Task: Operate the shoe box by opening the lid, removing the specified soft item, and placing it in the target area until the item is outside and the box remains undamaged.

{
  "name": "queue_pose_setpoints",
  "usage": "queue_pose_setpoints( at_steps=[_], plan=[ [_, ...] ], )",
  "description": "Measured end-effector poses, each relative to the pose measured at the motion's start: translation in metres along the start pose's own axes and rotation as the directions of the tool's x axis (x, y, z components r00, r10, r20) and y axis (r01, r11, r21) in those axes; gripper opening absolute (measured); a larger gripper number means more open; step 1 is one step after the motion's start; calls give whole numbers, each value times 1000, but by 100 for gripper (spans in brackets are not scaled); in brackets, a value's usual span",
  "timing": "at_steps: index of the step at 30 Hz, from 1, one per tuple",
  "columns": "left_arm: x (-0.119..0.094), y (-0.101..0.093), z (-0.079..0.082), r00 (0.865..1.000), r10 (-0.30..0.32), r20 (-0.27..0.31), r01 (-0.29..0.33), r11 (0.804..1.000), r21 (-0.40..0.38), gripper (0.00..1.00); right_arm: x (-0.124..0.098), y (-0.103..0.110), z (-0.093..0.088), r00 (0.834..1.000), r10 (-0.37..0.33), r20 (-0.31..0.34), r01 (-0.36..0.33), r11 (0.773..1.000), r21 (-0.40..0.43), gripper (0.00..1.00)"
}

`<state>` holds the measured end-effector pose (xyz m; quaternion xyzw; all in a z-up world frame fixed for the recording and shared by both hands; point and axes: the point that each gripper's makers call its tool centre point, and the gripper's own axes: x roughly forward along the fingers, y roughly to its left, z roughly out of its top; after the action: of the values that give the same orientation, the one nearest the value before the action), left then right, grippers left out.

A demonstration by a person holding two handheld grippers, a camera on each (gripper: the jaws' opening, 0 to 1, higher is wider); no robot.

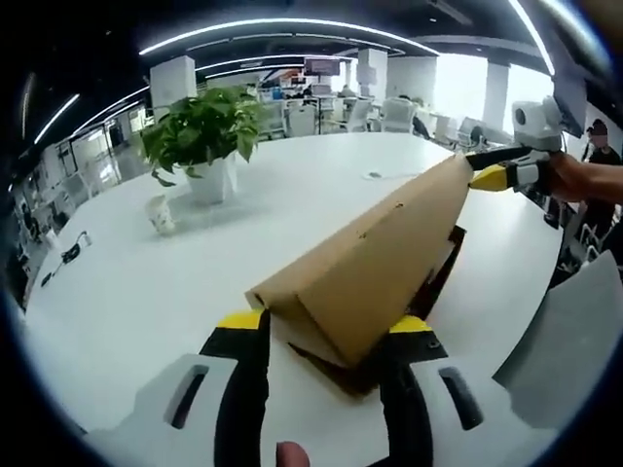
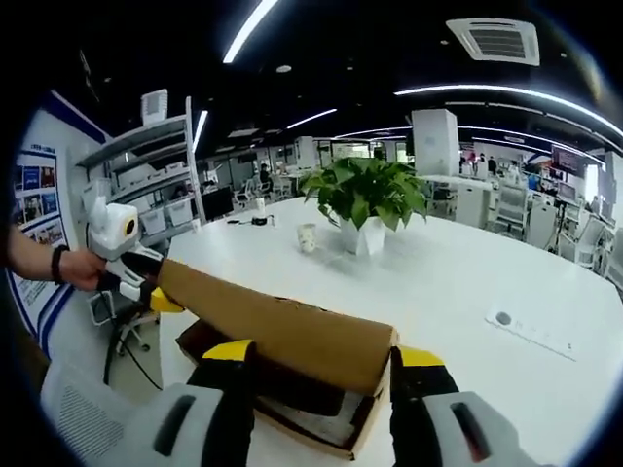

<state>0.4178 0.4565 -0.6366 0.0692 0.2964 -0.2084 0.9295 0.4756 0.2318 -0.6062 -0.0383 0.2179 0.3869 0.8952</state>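
Observation:
A brown cardboard shoe-box lid point(image 1: 389, 243) is raised off the box and tilted over the white table. My left gripper point(image 1: 326, 323) is shut on its near end, a yellow-tipped jaw on either side. My right gripper point(image 1: 496, 175) holds the far end at upper right. In the right gripper view the lid point(image 2: 273, 326) runs from my right gripper point(image 2: 324, 352), shut on it, to my left gripper point(image 2: 146, 287) at the left. Under it sits the open box point(image 2: 321, 428), with a dark inside and something pale at its near end. A dark part of the box point(image 1: 443, 268) shows beneath the lid.
A potted green plant point(image 1: 200, 131) point(image 2: 368, 199) and a paper cup point(image 1: 161, 214) point(image 2: 308, 236) stand farther in on the round table point(image 1: 292, 195) point(image 2: 467, 282). A grey chair point(image 1: 560, 341) is by the table's edge. Shelves point(image 2: 146, 185) stand behind. A small flat item point(image 2: 503, 318) lies to the right.

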Motion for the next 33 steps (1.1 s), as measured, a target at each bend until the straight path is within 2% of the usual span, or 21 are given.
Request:
queue_pose_setpoints(
  at_steps=[4, 10, 12, 15, 25, 33],
  plan=[
    [0, 4, 2, 1000, 19, 3, -19, 1000, 12, 38, 0, -1, 5, 1000, 4, 6, -4, 1000, -18, 53],
    [-1, 12, 9, 999, 26, 19, -26, 1000, -12, 32, 1, -2, 12, 1000, 18, 22, -17, 999, -33, 55],
    [-1, 14, 11, 999, 27, 23, -27, 1000, -12, 31, 2, -4, 12, 1000, 4, 3, -4, 995, -98, 53],
    [-1, 16, 12, 999, 33, 24, -33, 999, -3, 28, 4, -6, 16, 1000, 13, 8, -13, 996, -93, 53],
    [-2, 26, 21, 997, 57, 43, -57, 998, -9, 20, 12, -21, 25, 1000, -6, 9, 7, 990, -139, 40],
    [-1, 34, 28, 996, 70, 52, -70, 998, -11, 16, 17, -27, 34, 1000, -16, 20, 19, 990, -143, 37]
  ],
)
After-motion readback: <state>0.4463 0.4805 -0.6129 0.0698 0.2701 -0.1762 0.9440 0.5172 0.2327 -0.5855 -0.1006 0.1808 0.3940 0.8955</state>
